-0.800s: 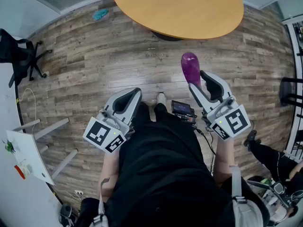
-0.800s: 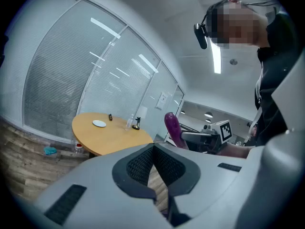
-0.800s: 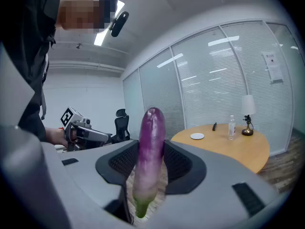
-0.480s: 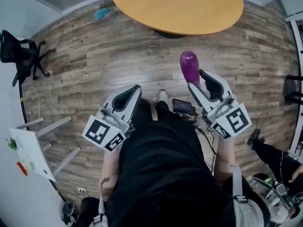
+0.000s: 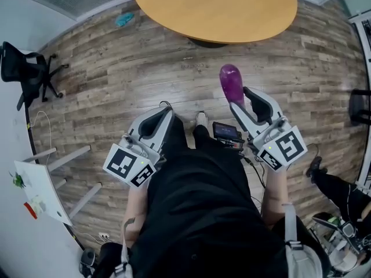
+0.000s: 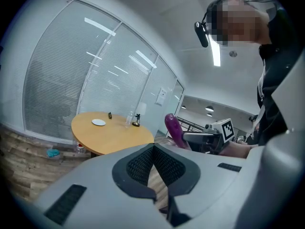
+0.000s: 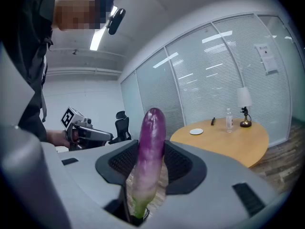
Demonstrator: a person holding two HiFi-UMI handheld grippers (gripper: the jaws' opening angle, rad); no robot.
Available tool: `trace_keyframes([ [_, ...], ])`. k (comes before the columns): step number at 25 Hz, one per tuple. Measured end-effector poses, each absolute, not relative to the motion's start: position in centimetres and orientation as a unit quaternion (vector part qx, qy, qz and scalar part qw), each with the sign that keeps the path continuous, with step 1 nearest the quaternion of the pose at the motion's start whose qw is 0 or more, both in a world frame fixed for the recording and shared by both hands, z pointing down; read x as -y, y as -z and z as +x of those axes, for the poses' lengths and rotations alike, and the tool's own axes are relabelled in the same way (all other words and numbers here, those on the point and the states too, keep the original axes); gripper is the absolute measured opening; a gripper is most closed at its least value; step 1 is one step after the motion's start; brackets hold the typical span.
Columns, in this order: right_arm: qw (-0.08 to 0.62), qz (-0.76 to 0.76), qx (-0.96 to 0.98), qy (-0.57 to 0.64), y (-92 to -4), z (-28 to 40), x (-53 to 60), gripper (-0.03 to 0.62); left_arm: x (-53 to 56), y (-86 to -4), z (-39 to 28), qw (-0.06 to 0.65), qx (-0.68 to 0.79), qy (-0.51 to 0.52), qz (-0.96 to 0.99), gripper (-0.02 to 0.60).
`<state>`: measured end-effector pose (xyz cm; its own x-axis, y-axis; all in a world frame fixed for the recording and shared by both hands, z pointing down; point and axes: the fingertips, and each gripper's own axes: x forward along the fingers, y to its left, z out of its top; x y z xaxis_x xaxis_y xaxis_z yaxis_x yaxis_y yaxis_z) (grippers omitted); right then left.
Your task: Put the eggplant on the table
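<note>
A purple eggplant (image 5: 231, 83) stands up between the jaws of my right gripper (image 5: 240, 97), which is shut on its lower half. In the right gripper view the eggplant (image 7: 150, 147) rises stem-down from the right gripper (image 7: 151, 144), in front of the round wooden table (image 7: 224, 137). That table (image 5: 214, 10) lies ahead across a stretch of wood floor. My left gripper (image 5: 164, 112) is level beside my left leg, its jaws closed with nothing in them. The left gripper (image 6: 153, 147) shows its tips meeting, with the eggplant (image 6: 174, 130) off to the right.
A white plate (image 7: 196, 131), a bottle (image 7: 229, 119) and a small lamp (image 7: 245, 109) stand on the table. A black office chair (image 5: 23, 68) and a white board (image 5: 35, 196) are at the left. A blue object (image 5: 123, 19) lies on the floor. Another person's leg (image 5: 339, 190) is at the right.
The head view has shifted slightly over the floor as the person steps. Both grippers keep their pose and the eggplant stays gripped.
</note>
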<state>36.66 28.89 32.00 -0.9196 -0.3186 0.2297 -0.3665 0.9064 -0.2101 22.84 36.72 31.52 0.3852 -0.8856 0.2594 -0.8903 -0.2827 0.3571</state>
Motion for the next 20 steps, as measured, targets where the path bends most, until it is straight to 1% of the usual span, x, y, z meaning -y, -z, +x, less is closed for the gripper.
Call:
trace_keyframes([
  [8, 0.092, 0.211, 0.965, -0.125, -31.3, 33.8, -27.4, 0.178, -34.9, -31.1, 19.1, 0.220, 0.533, 0.005, 0.817, 0.011],
  [20, 0.087, 0.241, 0.960, -0.115, -30.2, 21.8, -25.6, 0.179, -33.2, -30.9, 5.9, 0.208, 0.530, 0.016, 0.822, 0.011],
])
